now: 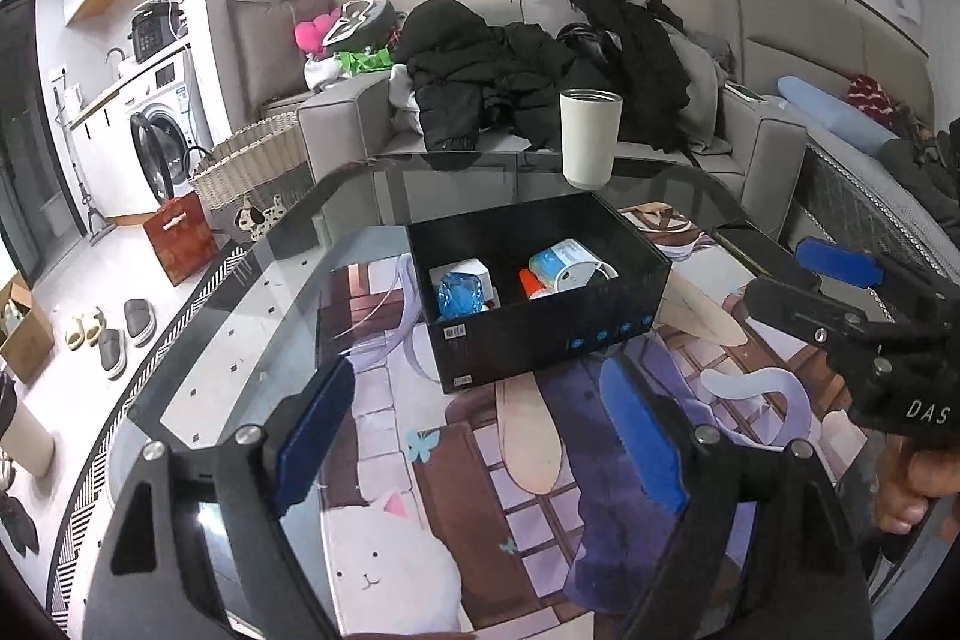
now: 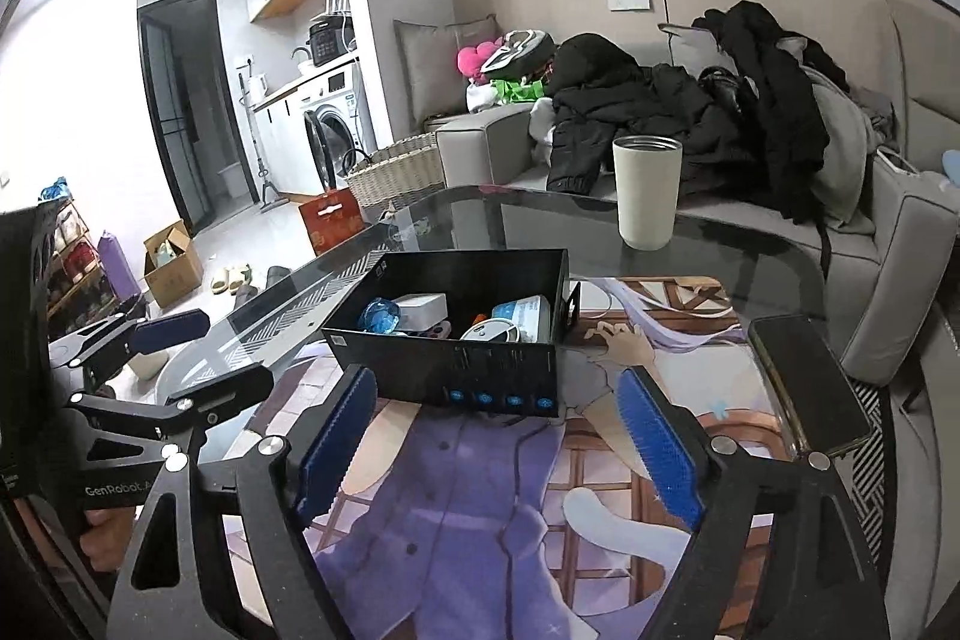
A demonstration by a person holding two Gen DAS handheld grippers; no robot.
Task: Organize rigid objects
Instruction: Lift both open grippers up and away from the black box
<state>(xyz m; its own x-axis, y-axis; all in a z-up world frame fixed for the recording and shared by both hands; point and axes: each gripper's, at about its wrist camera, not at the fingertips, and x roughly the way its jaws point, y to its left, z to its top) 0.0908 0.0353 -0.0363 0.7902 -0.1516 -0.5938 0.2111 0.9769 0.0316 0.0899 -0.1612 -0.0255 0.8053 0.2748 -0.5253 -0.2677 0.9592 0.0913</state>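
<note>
Box: black open-topped box (image 1: 543, 334) stands on the glass tabletop (image 1: 240, 316), on the printed mat (image 1: 522, 466); it serves as landmark for every line below
Contents: blue crinkled item (image 1: 457, 293) and white cube (image 1: 465, 272) lie in the box's left part; blue-and-white pack (image 1: 561, 261), white round device (image 1: 581, 275) and an orange-red piece (image 1: 528, 282) lie in its right part; nothing rises above the box's rim
Cup: cream cup (image 1: 589, 137) stands upright behind the box, near the tabletop's far edge, well apart from it
Phone: dark phone (image 2: 810, 385) lies flat to the right of the box, by the tabletop's edge
Left gripper: left gripper (image 1: 480, 436) hovers in front of the box, clear of it; fingers (image 1: 315, 439) apart, nothing between them
Right gripper: right gripper (image 2: 501, 445) hovers in front of the box, just short of its front wall; fingers (image 2: 660, 451) apart, nothing between them
Sofa: grey sofa (image 1: 336, 112) heaped with dark clothes stands beyond the box, past the cup
Basket: wicker basket (image 1: 252, 160) stands on the floor, left of and behind the box
</note>
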